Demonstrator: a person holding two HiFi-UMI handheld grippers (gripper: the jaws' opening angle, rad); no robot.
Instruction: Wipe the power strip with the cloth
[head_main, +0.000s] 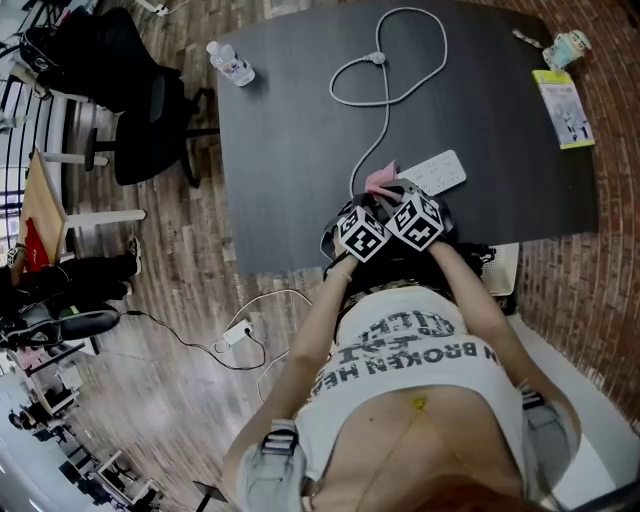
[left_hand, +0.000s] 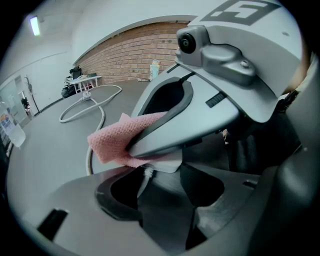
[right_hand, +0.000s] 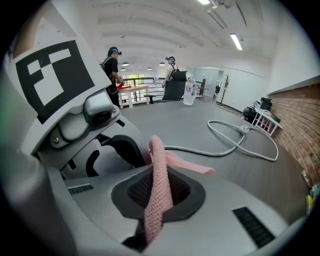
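A dark grey table (head_main: 300, 130) filled most of the head view, with a black office chair (head_main: 150, 110) on the wooden floor off its left edge. At the near edge the two grippers were crowded together, their marker cubes almost touching. The right gripper (right_hand: 159, 190) had its jaws clamped on the pink cloth (left_hand: 112, 142), whose free end stuck out over the near end of the white power strip (head_main: 440, 170). The strip lay flat on the table just past the grippers. The left gripper (left_hand: 150, 192) had its jaws drawn in on the strip's white cord (head_main: 385, 110), right where it left the strip. Farther off, the cord looped across the tabletop. A water bottle (head_main: 230, 63) lay at the far left corner and a yellow leaflet (head_main: 563, 108) at the far right.
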